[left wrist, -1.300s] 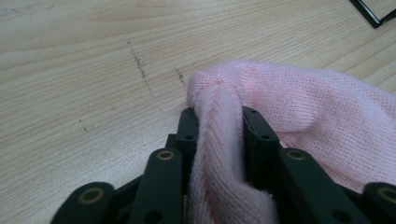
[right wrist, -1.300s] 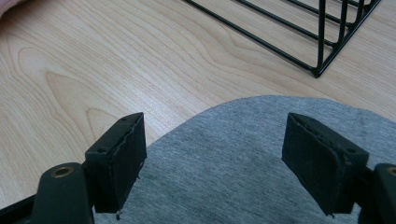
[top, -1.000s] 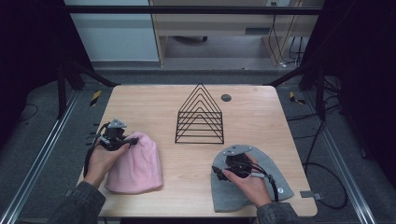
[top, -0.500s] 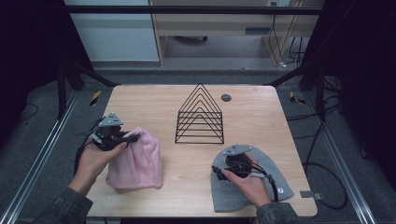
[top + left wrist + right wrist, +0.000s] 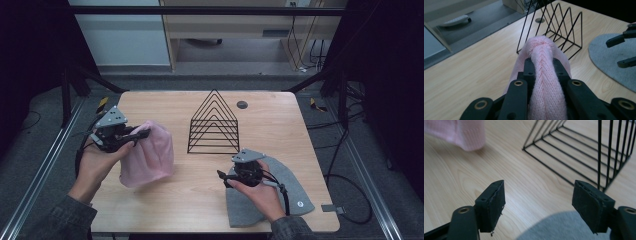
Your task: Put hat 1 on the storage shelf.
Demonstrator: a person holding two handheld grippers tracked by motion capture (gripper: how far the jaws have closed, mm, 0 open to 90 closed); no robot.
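My left gripper (image 5: pixel 142 134) is shut on a bunched fold of a pink knitted hat (image 5: pixel 150 157), which hangs from it with its lower edge at the table. In the left gripper view the pink hat (image 5: pixel 541 50) is squeezed between the black jaws. My right gripper (image 5: pixel 224 177) stands open above the left edge of a grey hat (image 5: pixel 292 187) that lies flat at the front right. Its jaws have just been closing a little, with nothing between the pads (image 5: pixel 492 202); the grey hat (image 5: pixel 564 227) lies below them.
A black wire rack (image 5: pixel 214 122) of triangular dividers stands in the middle of the wooden table (image 5: pixel 200 205). A small round grommet (image 5: pixel 242 104) sits behind it. Cables trail off the table's left and right edges.
The left gripper has risen and lifted the pink hat from lying flat to hanging. The right gripper has risen slightly over the grey hat.
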